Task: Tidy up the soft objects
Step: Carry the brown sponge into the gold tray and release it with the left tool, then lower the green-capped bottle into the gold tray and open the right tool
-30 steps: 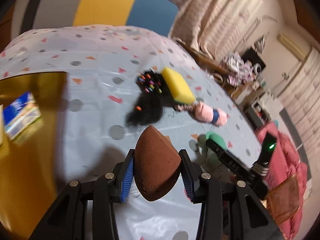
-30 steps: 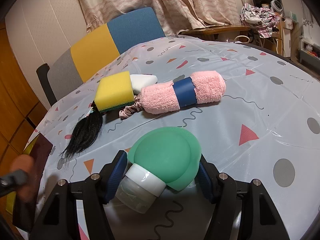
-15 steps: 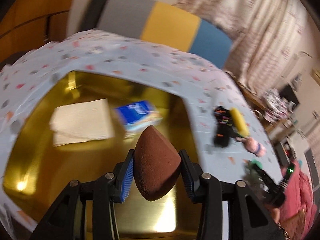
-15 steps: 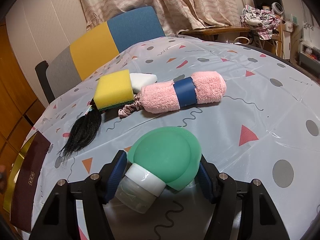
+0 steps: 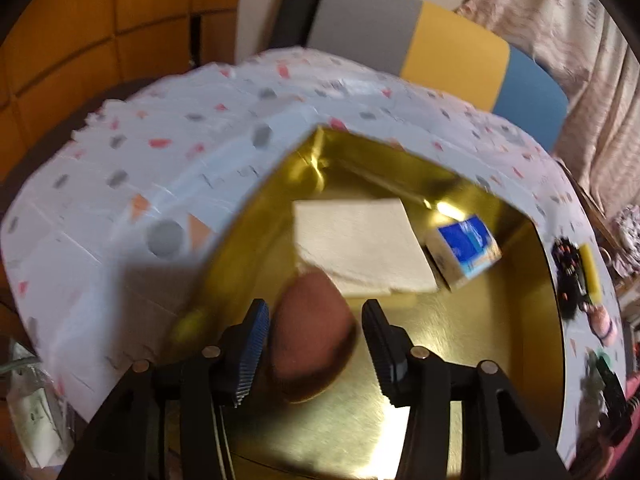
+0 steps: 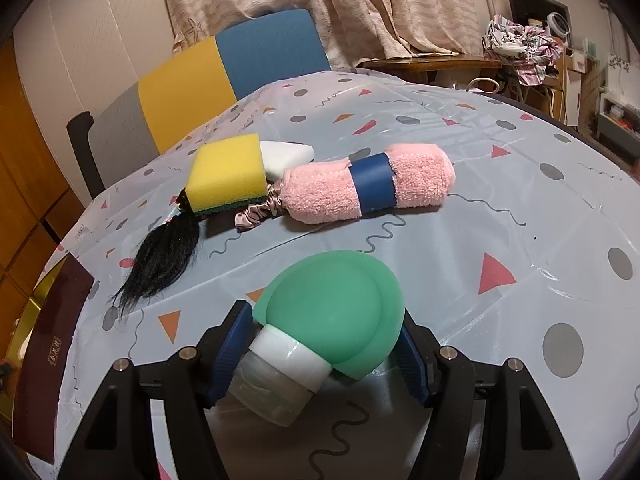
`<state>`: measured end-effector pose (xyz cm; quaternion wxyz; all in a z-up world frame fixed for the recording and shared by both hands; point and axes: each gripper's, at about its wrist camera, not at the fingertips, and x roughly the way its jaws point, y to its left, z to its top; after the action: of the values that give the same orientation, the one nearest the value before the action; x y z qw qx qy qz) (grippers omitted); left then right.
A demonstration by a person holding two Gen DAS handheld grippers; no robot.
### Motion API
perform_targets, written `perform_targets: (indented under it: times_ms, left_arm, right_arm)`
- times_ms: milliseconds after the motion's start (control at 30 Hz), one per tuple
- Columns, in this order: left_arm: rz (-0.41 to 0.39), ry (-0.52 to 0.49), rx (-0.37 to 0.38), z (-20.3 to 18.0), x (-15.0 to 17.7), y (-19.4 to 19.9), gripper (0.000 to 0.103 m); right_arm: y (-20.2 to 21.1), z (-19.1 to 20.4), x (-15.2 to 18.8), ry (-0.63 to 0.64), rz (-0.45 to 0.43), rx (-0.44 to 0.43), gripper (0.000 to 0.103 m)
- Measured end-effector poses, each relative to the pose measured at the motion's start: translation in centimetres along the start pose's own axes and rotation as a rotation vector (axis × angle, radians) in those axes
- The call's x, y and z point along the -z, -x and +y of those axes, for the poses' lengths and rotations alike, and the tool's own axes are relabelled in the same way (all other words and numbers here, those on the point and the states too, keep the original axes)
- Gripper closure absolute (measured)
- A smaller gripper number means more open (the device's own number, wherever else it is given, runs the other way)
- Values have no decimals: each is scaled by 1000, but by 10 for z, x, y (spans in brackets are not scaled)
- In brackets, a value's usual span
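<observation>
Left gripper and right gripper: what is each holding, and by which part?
Left gripper: jaws apart around the brown makeup sponge, seemingly released over the gold tray. Right gripper: clamps the green silicone bottle across its sides.

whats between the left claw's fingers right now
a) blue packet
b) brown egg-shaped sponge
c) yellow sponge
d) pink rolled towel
b: the left claw has the brown egg-shaped sponge between its fingers, over the gold tray.
</observation>
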<state>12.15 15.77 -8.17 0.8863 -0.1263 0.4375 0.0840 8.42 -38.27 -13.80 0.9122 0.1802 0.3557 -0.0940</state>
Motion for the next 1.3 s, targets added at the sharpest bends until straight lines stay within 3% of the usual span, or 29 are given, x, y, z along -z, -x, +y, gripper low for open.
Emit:
perform_targets:
  times_ms: [100, 233, 300, 333, 500, 667, 833, 1167, 1300]
  left_arm:
    - [-54, 34, 12, 10, -6, 14, 47]
    - [-121, 113, 76, 24, -12, 34, 47]
    - [-147, 149, 111, 28, -13, 42, 47]
    - [-152, 161, 121, 27, -14, 44, 47]
    - [-150, 143, 160, 14, -8, 47, 47]
    - [-117, 101, 193, -6, 7, 43, 47]
    - [-106, 61, 216, -22, 19, 42, 47]
    - [-61, 27, 271, -38, 34, 39, 47]
    - [-68, 38, 274, -35, 31, 41, 47]
  right_arm:
    - [-1, 3, 0, 12, 5, 15, 35]
    - [-1, 5, 0, 27, 8, 30, 35]
    - [0, 3, -1, 19, 8, 26, 42]
    - [1, 2, -1, 14, 11, 23, 50]
    - [5, 6, -2, 4, 25, 20, 50]
    - [21, 28, -3, 23, 9, -49, 51]
    - [43, 78, -6, 121, -20, -166, 51]
    - [75, 216, 7, 334, -11, -453, 51]
    - [79, 264, 21, 446, 6, -511, 51]
